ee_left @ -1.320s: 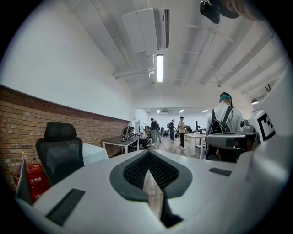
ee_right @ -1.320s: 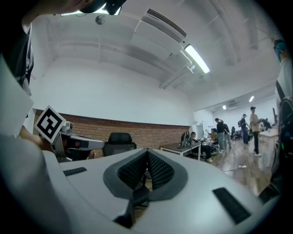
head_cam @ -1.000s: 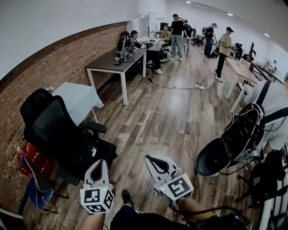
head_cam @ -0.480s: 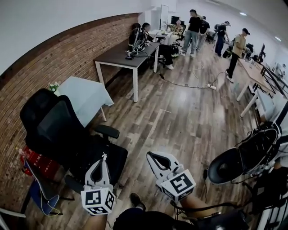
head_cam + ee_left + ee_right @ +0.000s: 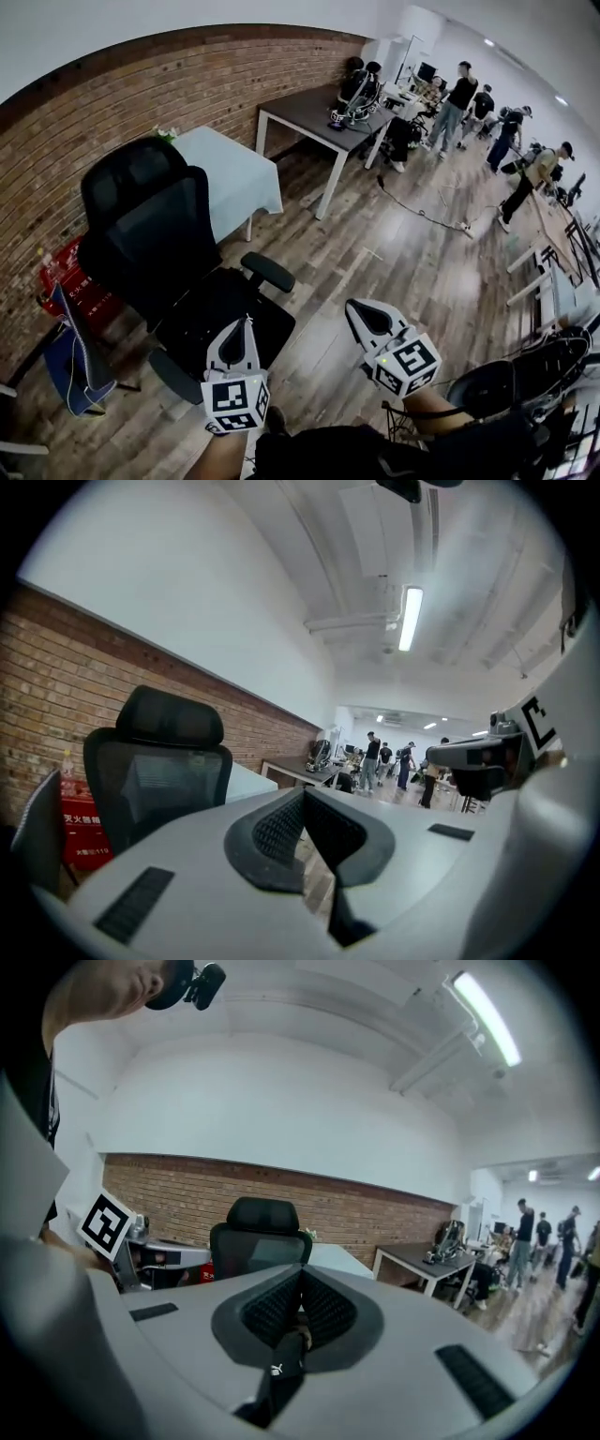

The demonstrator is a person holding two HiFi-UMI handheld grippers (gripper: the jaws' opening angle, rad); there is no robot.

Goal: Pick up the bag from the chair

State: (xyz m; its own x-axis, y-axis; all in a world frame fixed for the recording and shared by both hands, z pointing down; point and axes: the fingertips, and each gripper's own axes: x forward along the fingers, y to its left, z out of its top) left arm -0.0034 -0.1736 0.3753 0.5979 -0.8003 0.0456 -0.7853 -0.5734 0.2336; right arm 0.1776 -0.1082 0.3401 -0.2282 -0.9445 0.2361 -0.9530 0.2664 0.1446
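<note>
A black office chair [image 5: 169, 234] stands by the brick wall, and a black bag [image 5: 211, 305] lies on its seat, hard to tell from the dark cushion. My left gripper [image 5: 246, 323] hovers shut over the seat's front edge, holding nothing. My right gripper [image 5: 354, 307] is also shut and empty, over the floor to the right of the seat. In the left gripper view the jaws [image 5: 303, 794] meet in front of the chair's backrest [image 5: 159, 761]. Under the right gripper's shut jaws [image 5: 300, 1274] a strip of the bag [image 5: 275, 1372] with a white logo shows, the chair [image 5: 258, 1241] behind.
A table under a pale cloth [image 5: 230, 173] stands behind the chair, then a dark desk [image 5: 314, 108]. A red crate [image 5: 66, 281] and a blue seat [image 5: 80, 361] are at the left. Another black chair [image 5: 525, 370] is at lower right. People [image 5: 459, 94] stand far back.
The head view has swung left and closer, so the chair sits more in the middle. Both grippers stay shut and have come nearer the seat.
</note>
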